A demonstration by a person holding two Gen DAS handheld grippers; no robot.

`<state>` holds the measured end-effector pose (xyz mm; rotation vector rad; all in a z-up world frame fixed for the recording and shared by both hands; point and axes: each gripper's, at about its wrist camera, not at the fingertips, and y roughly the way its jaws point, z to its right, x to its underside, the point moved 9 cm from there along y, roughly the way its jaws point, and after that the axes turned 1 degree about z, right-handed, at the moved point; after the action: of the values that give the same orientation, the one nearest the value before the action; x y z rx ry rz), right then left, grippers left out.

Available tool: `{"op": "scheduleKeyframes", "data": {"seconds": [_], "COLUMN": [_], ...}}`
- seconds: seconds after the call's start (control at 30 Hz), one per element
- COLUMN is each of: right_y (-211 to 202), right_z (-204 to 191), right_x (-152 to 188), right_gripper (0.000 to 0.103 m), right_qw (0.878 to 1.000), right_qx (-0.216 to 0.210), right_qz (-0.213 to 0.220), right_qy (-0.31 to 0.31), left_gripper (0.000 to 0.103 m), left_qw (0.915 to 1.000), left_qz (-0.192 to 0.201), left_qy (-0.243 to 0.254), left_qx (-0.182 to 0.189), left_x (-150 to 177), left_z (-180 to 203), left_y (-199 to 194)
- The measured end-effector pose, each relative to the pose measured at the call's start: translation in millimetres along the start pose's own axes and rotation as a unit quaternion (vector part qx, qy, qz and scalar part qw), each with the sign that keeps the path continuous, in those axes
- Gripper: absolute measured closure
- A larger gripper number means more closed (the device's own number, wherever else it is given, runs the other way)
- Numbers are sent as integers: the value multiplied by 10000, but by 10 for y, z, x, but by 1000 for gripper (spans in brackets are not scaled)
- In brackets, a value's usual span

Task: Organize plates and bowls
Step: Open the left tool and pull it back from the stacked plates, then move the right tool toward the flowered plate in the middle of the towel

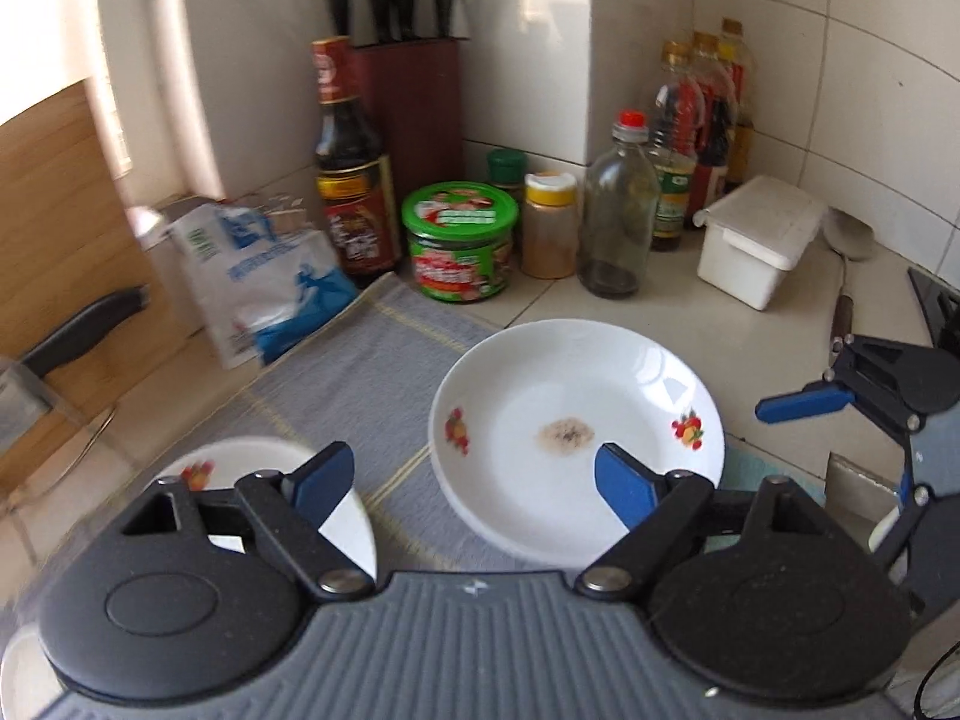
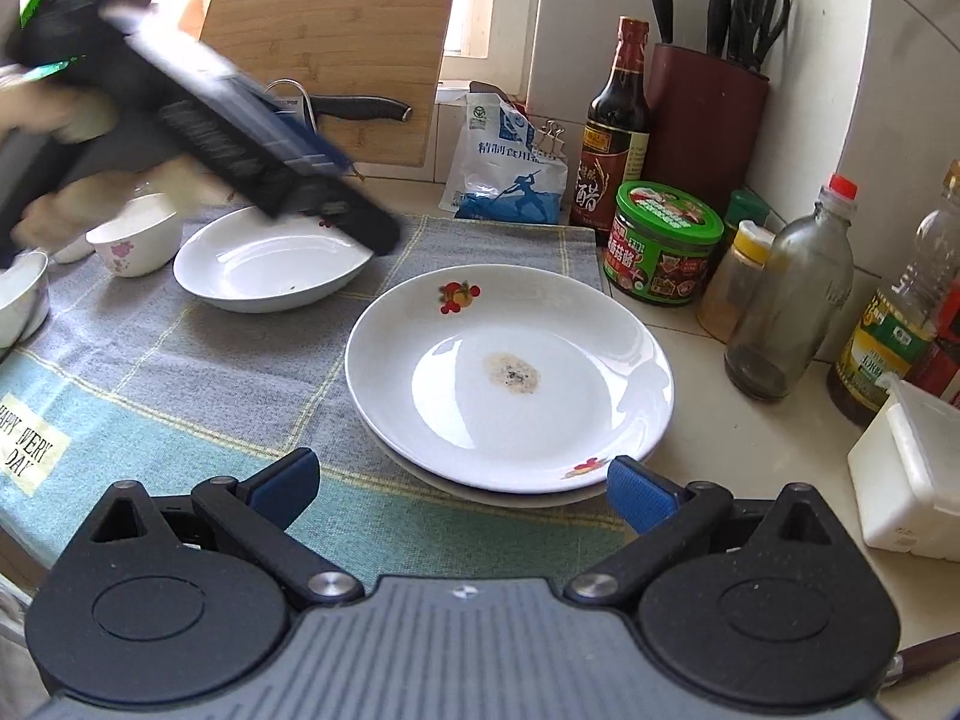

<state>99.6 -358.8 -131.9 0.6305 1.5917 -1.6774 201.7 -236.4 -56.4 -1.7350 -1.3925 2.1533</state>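
Observation:
A white plate [image 2: 510,378] with fruit prints and a brown stain in its middle lies on a second plate, on the grey checked cloth [image 2: 180,372]. My right gripper [image 2: 465,486] stands open just in front of that stack, with nothing between its fingers. In the left wrist view my left gripper [image 1: 474,480] is open and empty above the cloth, between the stack [image 1: 576,420] and another white plate [image 1: 240,462] at lower left. That other plate [image 2: 270,264] lies at the back left, with the left gripper's blurred body [image 2: 240,138] over it. Two small bowls [image 2: 135,240] stand at the far left.
Behind the cloth stand a soy sauce bottle [image 2: 618,132], a knife block [image 2: 702,120], a green-lidded jar [image 2: 666,246], a clear bottle [image 2: 792,300] and a salt bag [image 2: 510,162]. A white box [image 2: 912,480] sits at right. A cutting board [image 2: 336,54] and a knife [image 2: 360,108] lean at the back.

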Motion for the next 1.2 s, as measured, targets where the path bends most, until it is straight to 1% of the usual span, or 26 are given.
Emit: {"op": "scheduleKeyframes", "data": {"seconds": [0.1,0.17,0.23,0.33,0.47,0.57,0.63,0.73,0.83,0.97,1.07,1.1,1.13,1.2], "right_y": [8,16,17,19,27,63,100,194,367,577,737,779,830,917], "right_z": [-118,-208,-313,-485,-741,-872,-904,-873,-751,-618,-546,-525,-508,-497], "right_x": [-51,-103,-156,-225,-273,-319,-354,-428,-536,-702,-814,-838,-866,-914], "right_gripper": [0,0,0,0,0,0,0,0,0,0,0,0,0,0], "right_qw": [9999,9997,9996,9992,9984,9983,9980,9975,9967,9937,9897,9885,9874,9848], "right_qx": [81,157,217,341,460,382,330,118,-151,-612,-965,-1075,-1182,-1419], "right_qz": [-5,-16,-11,-22,-121,-192,-223,-213,-217,-116,-88,-101,-125,-204], "right_qy": [-134,-181,-193,-215,-313,-404,-501,-668,-767,-934,-1057,-1058,-1041,-982], "left_gripper": [15,11,10,10,10,10,10,10,10,10,8,6,2,0], "left_qw": [9990,9974,9955,9931,9903,9891,9871,9834,9760,9694,9658,9650,9646,9639], "left_qz": [109,178,183,140,79,-23,-120,-215,-375,-529,-525,-530,-538,-495], "left_qy": [-254,-389,-506,-620,-721,-856,-947,-1157,-1419,-1647,-1756,-1766,-1752,-1808], "left_qx": [-347,-573,-780,-988,-1182,-1201,-1287,-1384,-1609,-1742,-1834,-1863,-1896,-1889], "left_x": [243,413,600,875,1133,1263,1322,1353,1362,1365,1336,1319,1310,1296], "left_z": [-121,-224,-335,-464,-580,-629,-663,-729,-806,-844,-857,-862,-867,-886], "left_y": [-229,-376,-497,-629,-648,-569,-473,-310,-149,17,79,97,114,149]}}
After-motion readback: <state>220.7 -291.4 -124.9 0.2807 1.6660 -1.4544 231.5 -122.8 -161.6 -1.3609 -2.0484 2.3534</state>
